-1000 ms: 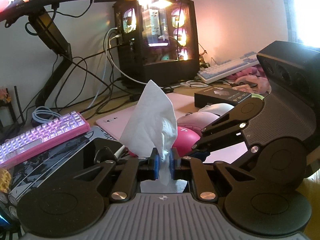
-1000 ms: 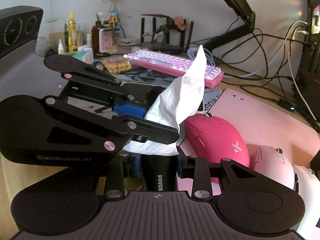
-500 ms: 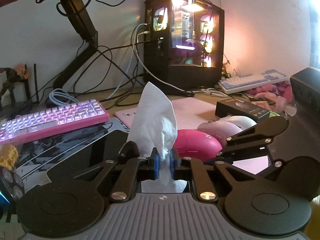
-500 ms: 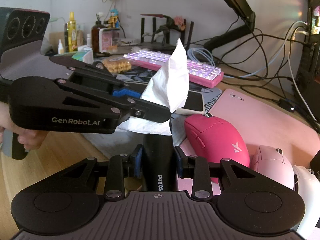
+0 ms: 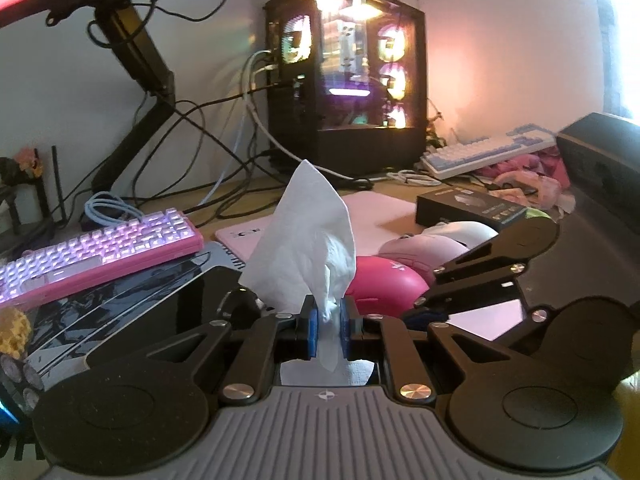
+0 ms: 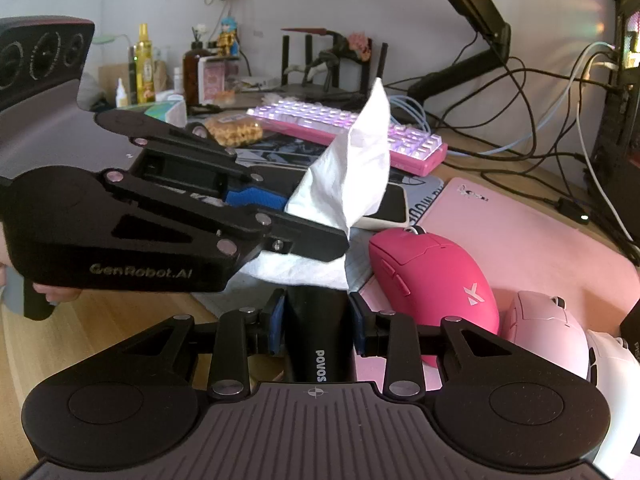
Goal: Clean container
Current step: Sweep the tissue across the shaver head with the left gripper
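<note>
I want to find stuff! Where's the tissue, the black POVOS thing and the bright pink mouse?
tissue [image 5: 304, 240], left wrist view, middle fold.
black POVOS container [image 6: 316, 320], right wrist view, front face.
bright pink mouse [image 6: 436, 280], right wrist view, top shell.

Your left gripper [image 6: 320, 236] has swung across the right camera's view: a second ago it lay low against the black container [image 6: 316, 332], then lifted clear, and now sits just above it. The white tissue [image 6: 352, 172] it pinches has leaned from left-tilted to right-tilted. From your left camera, the right gripper [image 5: 424, 304] has dropped lower and further right.
</note>
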